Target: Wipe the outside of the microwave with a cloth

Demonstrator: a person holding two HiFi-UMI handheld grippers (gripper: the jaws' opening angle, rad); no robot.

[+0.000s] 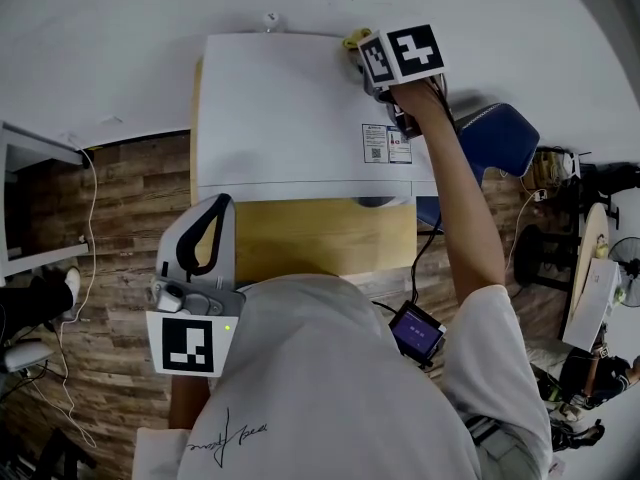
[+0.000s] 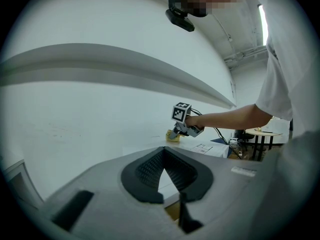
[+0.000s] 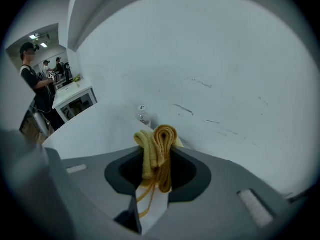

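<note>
The white microwave (image 1: 290, 108) fills the middle of the head view, seen from above. My right gripper (image 1: 366, 60) reaches to its far right top corner, shut on a bunched yellow cloth (image 1: 355, 40) that rests on the top panel close to the wall. In the right gripper view the cloth (image 3: 159, 154) is pinched between the jaws of the right gripper (image 3: 159, 134). My left gripper (image 1: 226, 200) hangs back near my body at the microwave's front left, shut with nothing in it. Its tips (image 2: 163, 150) meet, and beyond them the cloth (image 2: 171, 135) shows.
The microwave stands on a wooden top (image 1: 320, 238) against a white wall. A label sticker (image 1: 386, 143) is on its right top. A small clear bulb-like thing (image 3: 142, 115) sits at the wall. A blue chair (image 1: 495, 138) and a cabled screen device (image 1: 418, 330) are to the right.
</note>
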